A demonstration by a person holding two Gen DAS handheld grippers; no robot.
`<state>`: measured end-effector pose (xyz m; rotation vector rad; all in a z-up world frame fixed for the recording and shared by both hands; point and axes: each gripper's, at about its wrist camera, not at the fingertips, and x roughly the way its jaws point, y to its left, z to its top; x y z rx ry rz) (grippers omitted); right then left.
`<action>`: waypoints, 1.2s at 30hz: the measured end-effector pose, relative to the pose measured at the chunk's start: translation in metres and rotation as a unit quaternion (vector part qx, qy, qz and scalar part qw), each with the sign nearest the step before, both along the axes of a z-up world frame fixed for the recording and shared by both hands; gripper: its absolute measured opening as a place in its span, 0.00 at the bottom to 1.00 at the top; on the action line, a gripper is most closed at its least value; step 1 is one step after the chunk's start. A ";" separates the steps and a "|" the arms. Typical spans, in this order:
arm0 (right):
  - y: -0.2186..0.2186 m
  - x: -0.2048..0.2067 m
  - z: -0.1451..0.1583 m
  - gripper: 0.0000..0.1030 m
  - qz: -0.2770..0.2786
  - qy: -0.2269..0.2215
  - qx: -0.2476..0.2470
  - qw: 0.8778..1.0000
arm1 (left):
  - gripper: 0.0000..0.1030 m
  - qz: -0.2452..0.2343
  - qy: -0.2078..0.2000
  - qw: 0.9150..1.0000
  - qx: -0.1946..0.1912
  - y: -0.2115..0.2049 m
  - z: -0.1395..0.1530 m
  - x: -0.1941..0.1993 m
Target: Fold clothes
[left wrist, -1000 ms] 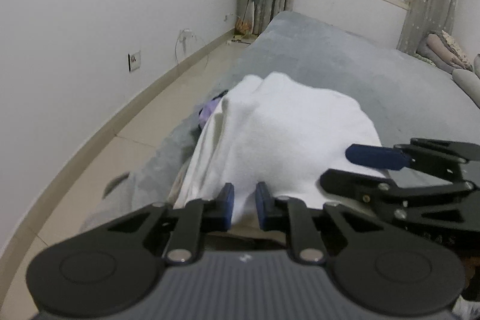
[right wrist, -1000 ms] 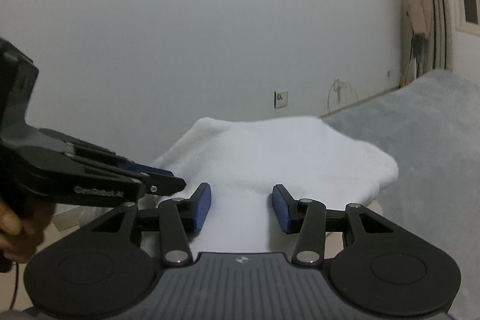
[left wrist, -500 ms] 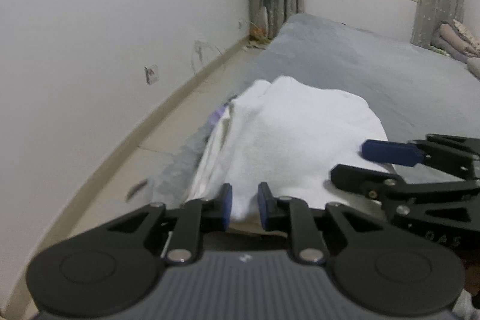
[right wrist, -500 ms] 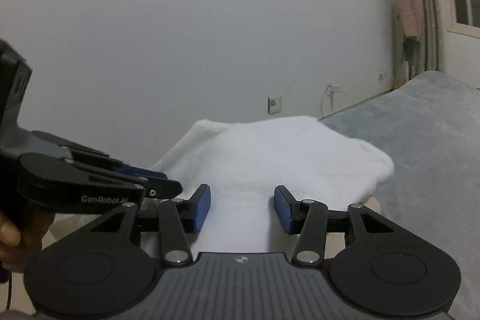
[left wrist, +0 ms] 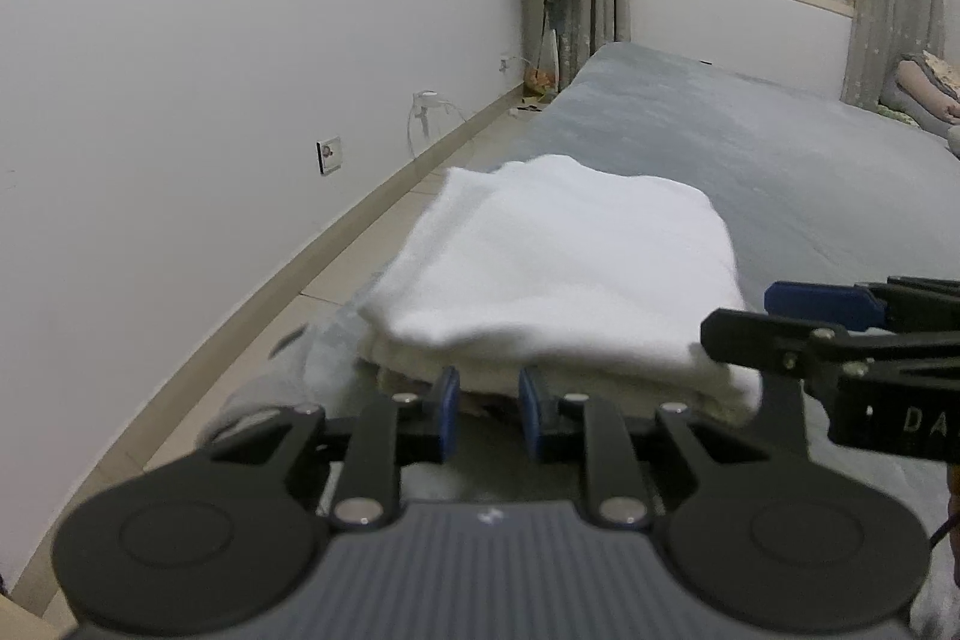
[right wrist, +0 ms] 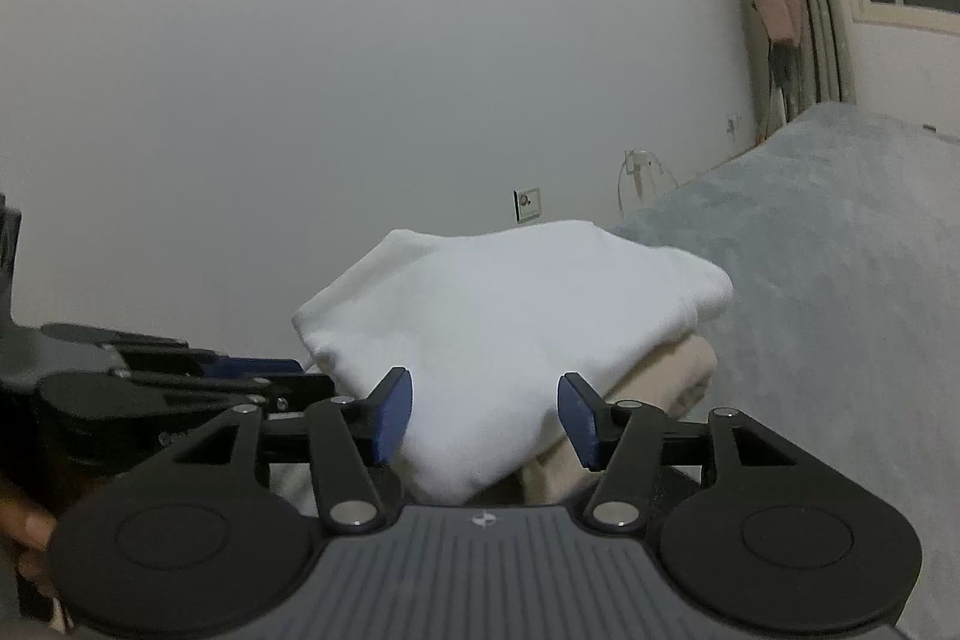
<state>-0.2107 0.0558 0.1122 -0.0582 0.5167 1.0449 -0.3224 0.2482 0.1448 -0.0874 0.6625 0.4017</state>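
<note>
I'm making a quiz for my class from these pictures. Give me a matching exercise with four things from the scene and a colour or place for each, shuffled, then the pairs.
Things:
1. folded garment
2. bed cover
3. gripper pads
4. wall socket

Descriptions:
A. blue
B. white, on top of the pile
C. low on the wall, above the skirting
D. grey-blue, under the pile

Pairs: 1-B, 2-D, 3-A, 4-C

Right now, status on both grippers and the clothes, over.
Left gripper and right gripper open, jaws just widening, nothing pinched. White folded garment on beige garment, on grey bed. Nothing in the way.
</note>
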 end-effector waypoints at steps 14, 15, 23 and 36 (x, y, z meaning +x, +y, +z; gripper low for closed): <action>-0.042 -0.010 -0.006 0.67 -0.010 -0.004 -0.013 1.000 | 0.41 0.000 0.014 1.000 0.012 -0.032 -0.023 0.000; -0.044 -0.011 -0.007 0.68 -0.010 -0.004 -0.011 1.000 | 0.45 0.002 0.012 1.000 0.012 -0.033 -0.023 0.000; -0.054 -0.011 -0.003 0.95 -0.003 -0.028 0.002 1.000 | 0.95 0.002 -0.003 1.000 0.030 -0.039 -0.021 -0.003; -0.061 -0.007 0.011 1.00 0.026 -0.078 -0.049 0.995 | 1.00 0.024 0.008 0.999 0.031 -0.037 -0.024 0.000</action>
